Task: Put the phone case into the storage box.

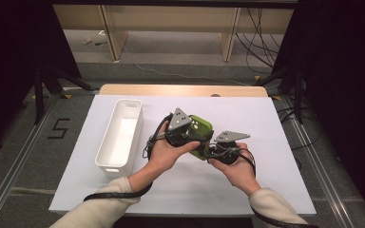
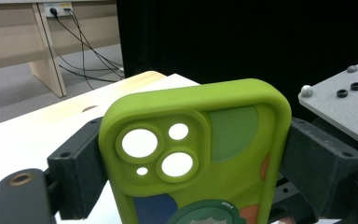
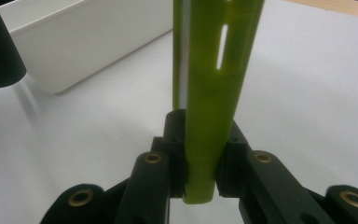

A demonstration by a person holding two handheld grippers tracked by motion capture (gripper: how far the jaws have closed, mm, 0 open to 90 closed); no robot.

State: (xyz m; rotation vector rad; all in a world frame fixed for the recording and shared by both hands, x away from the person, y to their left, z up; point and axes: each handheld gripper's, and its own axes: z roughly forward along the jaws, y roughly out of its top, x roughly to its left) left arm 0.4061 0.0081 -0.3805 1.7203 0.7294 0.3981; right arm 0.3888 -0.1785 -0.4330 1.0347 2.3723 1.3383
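Right gripper view shows the right gripper (image 3: pixel 200 179) clamping the green phone case (image 3: pixel 212 93) edge, so the left gripper (image 2: pixel 193 158), straddling its sides without clear contact, should squeeze squarely.

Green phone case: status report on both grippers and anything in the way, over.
Right gripper shut on green phone case, edge-on. Left gripper jaws flank its wide sides, contact unclear. White bin sits apart at left; nothing in the way.
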